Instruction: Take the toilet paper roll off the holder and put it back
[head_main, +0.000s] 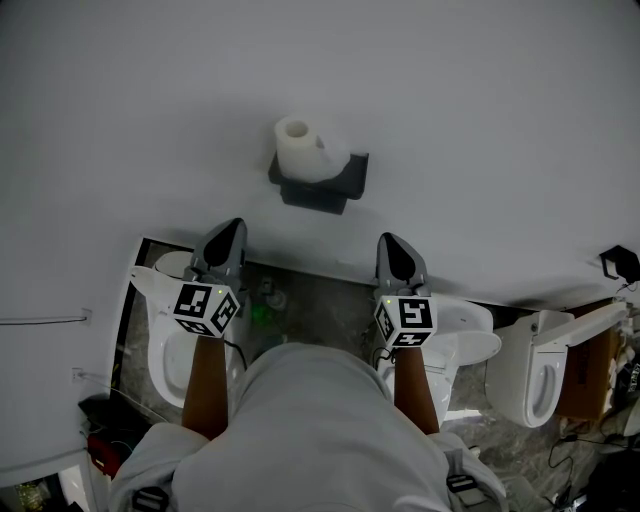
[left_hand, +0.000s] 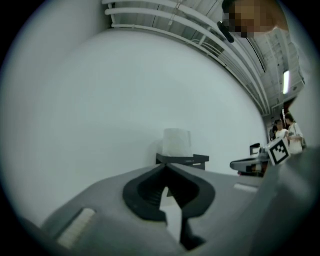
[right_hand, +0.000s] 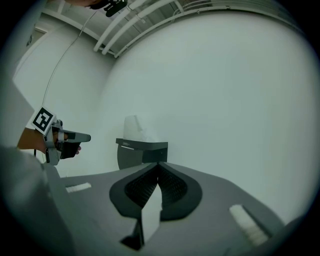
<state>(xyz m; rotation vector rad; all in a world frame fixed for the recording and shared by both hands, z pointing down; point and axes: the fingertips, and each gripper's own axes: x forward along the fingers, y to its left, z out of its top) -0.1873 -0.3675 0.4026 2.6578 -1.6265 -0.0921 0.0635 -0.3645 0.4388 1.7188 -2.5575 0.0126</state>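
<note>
A white toilet paper roll (head_main: 300, 145) stands upright on a dark grey wall-mounted holder (head_main: 325, 187) on the white wall ahead. Both grippers point at the wall, short of the holder and apart from it. My left gripper (head_main: 232, 228) is shut and holds nothing, below and left of the roll. My right gripper (head_main: 390, 243) is shut and empty as well, below and right of the holder. The left gripper view shows the roll (left_hand: 177, 142) on the holder (left_hand: 182, 160) just beyond the closed tips (left_hand: 166, 167). In the right gripper view the roll (right_hand: 134, 129) and holder (right_hand: 142, 147) sit slightly left of the closed tips (right_hand: 158, 165).
White toilets stand on the stone floor below, one at the left (head_main: 170, 345) and one at the right (head_main: 540, 375). A small black wall fitting (head_main: 620, 262) hangs far right. Cables and gear lie at the lower left (head_main: 100, 440). People (left_hand: 284, 131) stand far off.
</note>
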